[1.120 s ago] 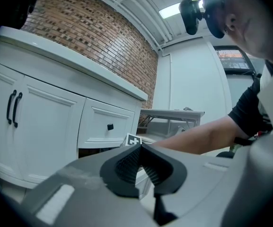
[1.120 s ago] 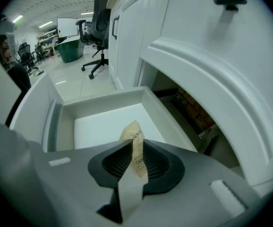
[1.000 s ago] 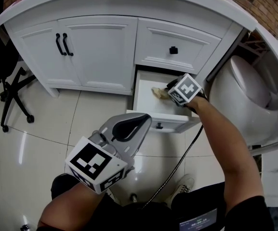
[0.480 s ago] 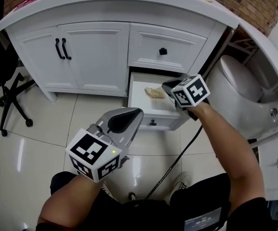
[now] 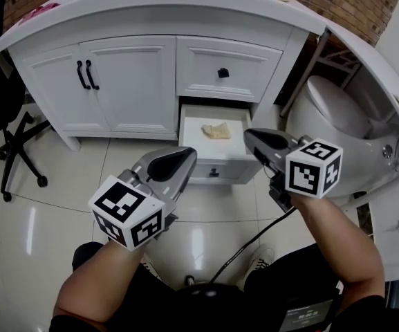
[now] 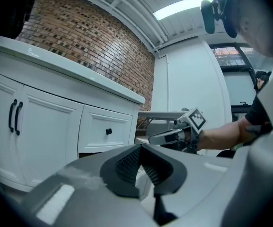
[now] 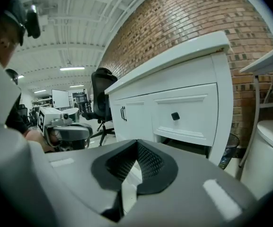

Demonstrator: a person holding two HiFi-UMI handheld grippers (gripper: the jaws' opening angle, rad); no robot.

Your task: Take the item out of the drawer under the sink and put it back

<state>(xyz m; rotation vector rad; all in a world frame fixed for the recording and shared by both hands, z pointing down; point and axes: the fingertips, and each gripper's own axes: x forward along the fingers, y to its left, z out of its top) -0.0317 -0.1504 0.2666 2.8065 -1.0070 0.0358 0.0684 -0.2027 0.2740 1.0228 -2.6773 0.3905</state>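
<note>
The lower drawer under the sink counter stands pulled open. A crumpled tan cloth lies inside it, touched by nothing. My right gripper hovers in front of the drawer's right corner, above the floor, shut and holding nothing. My left gripper hangs near the drawer's left front corner, also shut with nothing in it. In the left gripper view its jaws meet, and the right gripper shows beyond. The right gripper view shows closed jaws and the left gripper at the left.
A shut upper drawer with a black knob sits above the open one. Cabinet doors with black handles are to the left. A white toilet stands at the right, an office chair at the far left. A black cable trails below.
My right gripper has drawn back out of the drawer towards me, and the cloth stays lying in the drawer. The left gripper has shifted only slightly.
</note>
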